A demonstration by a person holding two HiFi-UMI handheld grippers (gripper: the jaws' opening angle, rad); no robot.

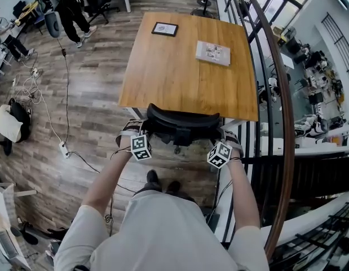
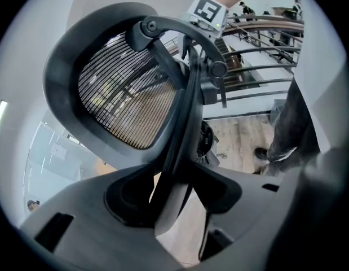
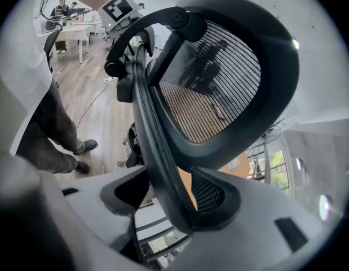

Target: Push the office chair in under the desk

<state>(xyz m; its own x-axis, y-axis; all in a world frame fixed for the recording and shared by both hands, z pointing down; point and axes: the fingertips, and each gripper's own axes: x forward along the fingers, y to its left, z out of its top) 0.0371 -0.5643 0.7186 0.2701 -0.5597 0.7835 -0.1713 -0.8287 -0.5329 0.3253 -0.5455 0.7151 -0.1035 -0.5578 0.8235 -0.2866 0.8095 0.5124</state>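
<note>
1. Plainly unclenched at the left gripper (image 2: 174, 210): jaws apart and set astride one side rim of the office chair (image 2: 129, 95), slivers of wood floor (image 2: 242, 137) showing past the rim in the gap. No pad seen pressing on it.
2. Likewise released at the right gripper (image 3: 163, 210): jaws spread around the opposite rim of the backrest. Rim leaning close to the jaw on the picture's right, clear gap on the other side; actual contact there hard to judge.
3. Seen from the head view, both grippers at the top corners of the backrest, one at each end. Fingertips tucked against the dark backrest and not made out there.
4. Chair backrest right at the near edge of the desk (image 1: 180, 72). In the head view, seat and wheeled base mostly hidden beneath backrest and desktop, so no telling how far under the seat sits.
5. On the desktop, toward the far end: a small dark-framed item (image 1: 164, 29) and a pale printed sheet or booklet (image 1: 213, 52), well apart. Print too small to read.
6. To the right of the desk, a dark curved railing (image 1: 278, 123) with a lower level beyond, cut off by the frame edge.
7. To the left, loose cables (image 1: 50, 117) across the floor. Far off at the top corner, people (image 1: 73, 10) only partly in view.
</note>
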